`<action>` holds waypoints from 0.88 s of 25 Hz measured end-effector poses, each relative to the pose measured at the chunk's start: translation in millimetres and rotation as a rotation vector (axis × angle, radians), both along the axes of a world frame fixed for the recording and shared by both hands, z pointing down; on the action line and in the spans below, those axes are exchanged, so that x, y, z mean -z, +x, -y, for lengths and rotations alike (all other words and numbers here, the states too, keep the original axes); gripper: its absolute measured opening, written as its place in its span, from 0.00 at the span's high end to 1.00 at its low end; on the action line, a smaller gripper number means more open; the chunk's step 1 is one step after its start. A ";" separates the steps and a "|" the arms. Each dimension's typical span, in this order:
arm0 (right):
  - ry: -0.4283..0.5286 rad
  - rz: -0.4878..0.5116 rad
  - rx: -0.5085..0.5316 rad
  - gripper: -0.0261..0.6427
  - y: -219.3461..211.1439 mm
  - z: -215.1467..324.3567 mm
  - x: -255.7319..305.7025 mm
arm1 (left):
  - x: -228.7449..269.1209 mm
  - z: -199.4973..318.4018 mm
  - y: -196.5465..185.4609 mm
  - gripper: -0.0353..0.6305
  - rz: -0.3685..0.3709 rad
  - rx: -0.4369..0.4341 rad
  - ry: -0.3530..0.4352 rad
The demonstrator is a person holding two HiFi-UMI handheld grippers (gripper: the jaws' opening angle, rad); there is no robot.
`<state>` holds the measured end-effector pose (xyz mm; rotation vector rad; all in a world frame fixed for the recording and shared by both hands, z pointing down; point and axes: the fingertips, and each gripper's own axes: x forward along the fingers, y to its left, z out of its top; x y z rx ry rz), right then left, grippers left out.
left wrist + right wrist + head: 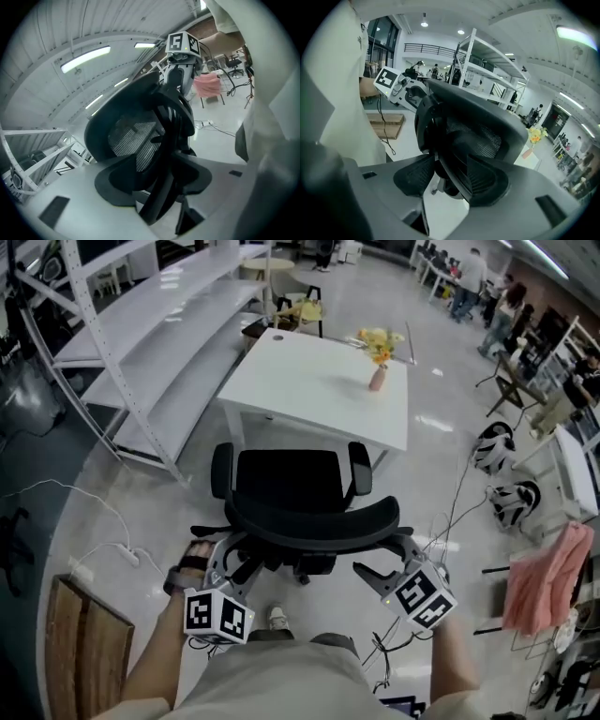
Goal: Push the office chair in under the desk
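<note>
The black office chair stands on the grey floor facing the white desk, its seat just short of the desk's near edge. The curved mesh backrest is toward me. My left gripper is low behind the backrest's left side, and my right gripper behind its right side. Both stand open. In the left gripper view the backrest fills the space ahead of the left gripper, whose jaws are spread wide. In the right gripper view the backrest sits ahead of the right gripper. No pad visibly presses on it.
A pink vase of yellow flowers stands on the desk. White shelving runs along the left. A wooden board and a power strip with cable lie at lower left. A pink cloth and helmets are at the right; people stand far back.
</note>
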<state>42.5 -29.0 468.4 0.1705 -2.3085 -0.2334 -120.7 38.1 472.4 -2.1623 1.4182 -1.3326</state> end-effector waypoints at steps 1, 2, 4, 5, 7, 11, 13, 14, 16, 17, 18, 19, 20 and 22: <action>-0.003 -0.023 -0.004 0.63 -0.5 3.6 -6.6 | -6.9 0.8 -2.2 0.59 0.006 -0.014 -0.027; -0.007 -0.047 -0.004 0.62 -0.2 6.8 -13.7 | -13.5 0.8 -4.0 0.59 0.011 -0.026 -0.055; -0.011 -0.090 0.009 0.62 1.5 11.8 -27.8 | -25.5 -0.4 -6.2 0.59 0.019 -0.048 -0.112; -0.012 -0.111 0.015 0.62 3.0 14.2 -33.6 | -30.6 -0.9 -6.8 0.59 0.023 -0.058 -0.135; -0.013 -0.149 0.028 0.62 7.1 19.1 -43.2 | -38.9 -1.1 -6.8 0.59 0.032 -0.074 -0.168; 0.006 -0.216 0.068 0.62 15.6 27.5 -62.4 | -54.5 0.1 -5.6 0.60 0.061 -0.089 -0.223; 0.042 -0.236 0.089 0.62 16.7 33.2 -69.4 | -61.3 4.5 -6.9 0.61 0.080 -0.082 -0.227; 0.063 -0.241 0.100 0.63 16.3 35.7 -71.2 | -63.4 6.9 -8.2 0.64 0.088 -0.075 -0.219; 0.093 -0.245 0.123 0.66 16.1 38.0 -72.4 | -64.6 8.9 -9.8 0.68 0.088 -0.065 -0.204; 0.101 -0.246 0.136 0.67 16.5 38.4 -72.4 | -64.4 8.9 -10.1 0.68 0.083 -0.063 -0.201; 0.108 -0.246 0.151 0.67 16.9 38.9 -72.3 | -64.1 9.0 -10.1 0.68 0.078 -0.062 -0.201; 0.113 -0.241 0.162 0.68 17.2 39.6 -72.2 | -63.9 9.6 -10.1 0.68 0.075 -0.062 -0.201; 0.110 -0.231 0.166 0.68 17.7 40.2 -72.0 | -63.8 10.5 -9.7 0.68 0.073 -0.061 -0.203; 0.088 -0.199 0.156 0.68 20.0 40.5 -71.7 | -63.7 12.6 -8.1 0.67 0.061 -0.058 -0.208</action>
